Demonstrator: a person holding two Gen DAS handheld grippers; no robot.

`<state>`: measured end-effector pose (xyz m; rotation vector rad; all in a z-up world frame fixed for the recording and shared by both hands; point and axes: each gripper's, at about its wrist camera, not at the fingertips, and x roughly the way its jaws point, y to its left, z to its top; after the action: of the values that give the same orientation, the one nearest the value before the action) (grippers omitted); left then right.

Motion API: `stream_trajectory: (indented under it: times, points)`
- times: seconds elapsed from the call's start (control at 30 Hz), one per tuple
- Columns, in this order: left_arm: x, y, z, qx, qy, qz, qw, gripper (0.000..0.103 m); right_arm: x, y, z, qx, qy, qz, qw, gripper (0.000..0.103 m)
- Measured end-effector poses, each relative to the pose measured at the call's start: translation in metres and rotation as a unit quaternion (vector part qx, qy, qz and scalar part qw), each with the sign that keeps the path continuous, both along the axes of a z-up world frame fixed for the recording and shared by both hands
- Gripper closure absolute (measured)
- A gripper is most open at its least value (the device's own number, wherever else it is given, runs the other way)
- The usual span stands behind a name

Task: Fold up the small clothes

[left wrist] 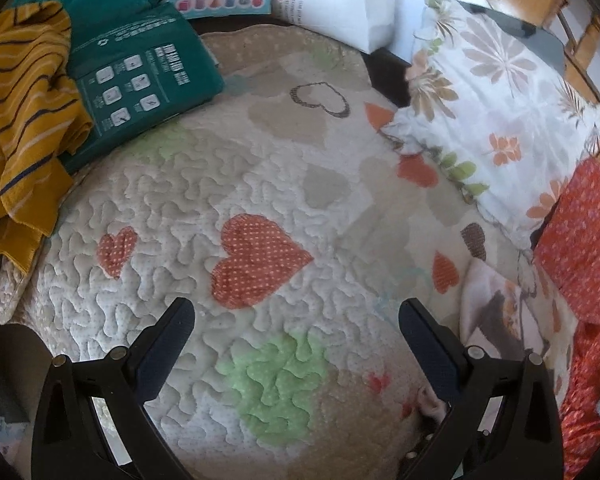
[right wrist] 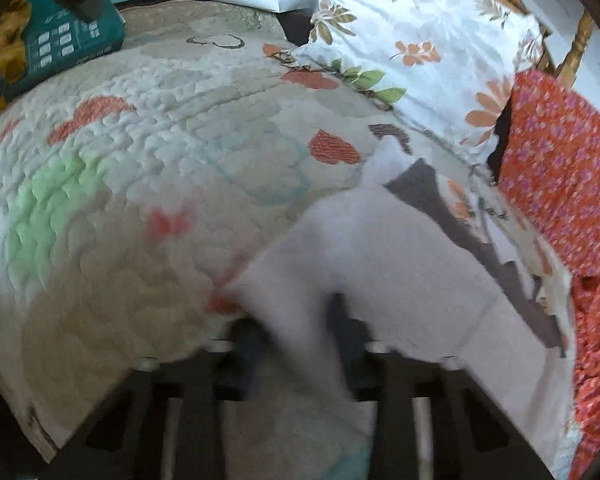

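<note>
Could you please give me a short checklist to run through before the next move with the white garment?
1. Right gripper gripping the white garment: ok; its blurred fingers sit close together with the cloth bunched between them.
2. Left gripper free to help: ok; jaws wide apart, nothing between them.
3. Bare stretch of heart quilt ahead for laying the garment flat: ok.
4. Garment clear of the red floral cloth: cannot tell; their edges lie close on the right.
5. Garment spread flat: not ok; it is rumpled and drawn toward the right gripper.
6. Mustard striped cloth and green pack out of the way: ok; both lie at the far left edge.
</note>
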<state>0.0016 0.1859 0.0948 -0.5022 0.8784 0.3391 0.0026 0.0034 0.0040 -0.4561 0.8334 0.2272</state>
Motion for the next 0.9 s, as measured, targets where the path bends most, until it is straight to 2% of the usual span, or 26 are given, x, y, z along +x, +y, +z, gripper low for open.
stream_trajectory:
  times: [0.03,0.13,0.2,0.27,0.37,0.4,0.47,0.5,0.57,0.7,0.8,0.9]
  points:
    - [0.001,-0.004,-0.001,0.002,0.003,-0.004,1.0,0.001,0.002,0.002,0.002,0.005,0.005,-0.001,1.0,0.095]
    - [0.004,-0.015,-0.004,0.0,0.009,-0.014,0.9999,0.001,0.001,-0.011,0.019,0.049,0.017,-0.01,0.999,0.097]
    - [0.005,-0.025,-0.006,0.002,0.011,-0.021,0.9997,0.001,0.0,-0.035,0.04,0.088,0.013,-0.03,0.996,0.097]
    - [0.007,-0.039,-0.008,0.01,0.013,-0.034,0.9993,0.001,-0.001,-0.078,0.071,0.141,0.002,-0.064,0.988,0.097]
    - [0.01,-0.068,-0.012,0.032,0.018,-0.062,0.9974,0.001,-0.009,-0.165,0.111,0.217,-0.026,-0.136,0.966,0.098]
    - [0.011,-0.075,-0.013,0.038,0.019,-0.069,0.9967,0.001,-0.018,-0.208,0.122,0.249,-0.038,-0.172,0.952,0.098]
    - [0.013,-0.097,-0.017,0.053,0.024,-0.09,0.9942,0.001,-0.038,-0.271,0.129,0.282,-0.054,-0.232,0.929,0.098]
    - [0.013,-0.107,-0.02,0.057,0.026,-0.101,0.9929,0.001,-0.051,-0.303,0.127,0.292,-0.058,-0.265,0.917,0.098]
    - [0.014,-0.128,-0.026,0.059,0.032,-0.126,0.9898,0.001,-0.074,-0.353,0.112,0.285,-0.052,-0.322,0.901,0.097]
    - [0.016,-0.168,-0.033,0.063,0.034,-0.17,0.9828,0.001,-0.1,-0.398,0.064,0.281,0.018,-0.37,0.885,0.097]
    - [0.017,-0.196,-0.037,0.065,0.034,-0.196,0.978,0.001,-0.108,-0.404,0.042,0.287,0.05,-0.366,0.884,0.097]
    - [0.018,-0.221,-0.041,0.058,0.038,-0.22,0.973,0.001,-0.107,-0.404,0.045,0.294,0.047,-0.359,0.885,0.095]
